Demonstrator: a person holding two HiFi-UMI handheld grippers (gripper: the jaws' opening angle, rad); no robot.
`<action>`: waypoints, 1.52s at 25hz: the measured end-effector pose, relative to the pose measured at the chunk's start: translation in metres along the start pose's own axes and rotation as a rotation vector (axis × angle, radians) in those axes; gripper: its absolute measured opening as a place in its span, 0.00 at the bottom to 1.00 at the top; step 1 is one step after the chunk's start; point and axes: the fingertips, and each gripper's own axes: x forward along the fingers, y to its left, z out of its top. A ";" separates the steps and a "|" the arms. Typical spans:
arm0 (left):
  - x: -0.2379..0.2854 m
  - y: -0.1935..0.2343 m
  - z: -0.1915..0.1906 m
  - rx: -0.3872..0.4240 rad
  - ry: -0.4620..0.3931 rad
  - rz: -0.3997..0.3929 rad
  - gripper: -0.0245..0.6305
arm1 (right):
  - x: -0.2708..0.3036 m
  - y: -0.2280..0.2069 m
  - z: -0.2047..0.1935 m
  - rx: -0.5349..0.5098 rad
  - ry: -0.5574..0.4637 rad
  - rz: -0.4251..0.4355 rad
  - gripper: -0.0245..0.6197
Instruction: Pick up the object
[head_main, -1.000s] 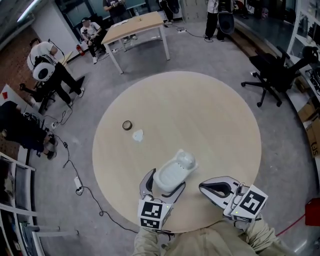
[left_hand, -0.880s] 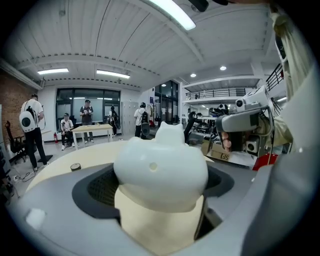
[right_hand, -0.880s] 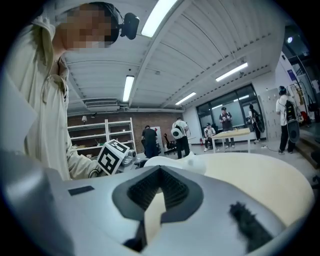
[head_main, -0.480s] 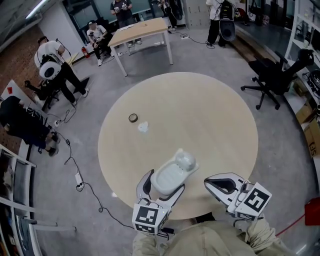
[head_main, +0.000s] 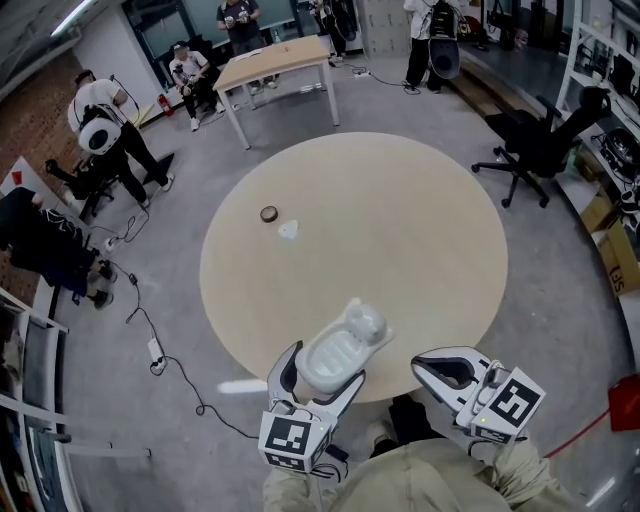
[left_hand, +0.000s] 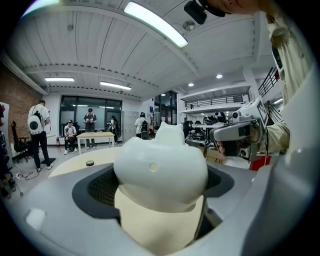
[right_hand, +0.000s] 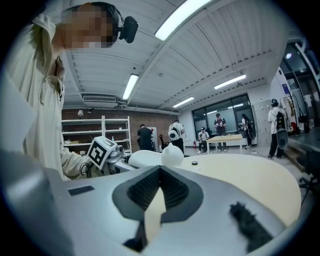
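A white moulded object with a rounded knob at its far end is held above the near edge of the round table. My left gripper is shut on the white object, whose body fills the gap between the jaws in the left gripper view. My right gripper is at the lower right, jaws closed together with nothing between them. The right gripper view shows the white object off to its left.
A small dark ring and a small white piece lie on the table's far left part. A rectangular table and several people stand beyond. An office chair is at the right. Cables run over the floor at the left.
The table has slid away up the head view, so both grippers now sit at its near edge. The left gripper has kept its hold on the white object throughout.
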 end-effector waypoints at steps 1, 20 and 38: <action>-0.004 -0.003 -0.001 -0.002 -0.005 -0.002 0.78 | -0.003 0.004 0.000 0.001 0.002 -0.004 0.03; -0.073 -0.098 0.019 0.046 -0.066 0.062 0.78 | -0.096 0.048 0.007 -0.078 -0.047 0.021 0.03; -0.148 -0.220 0.008 0.018 -0.054 0.093 0.78 | -0.213 0.111 -0.027 -0.027 -0.072 0.014 0.03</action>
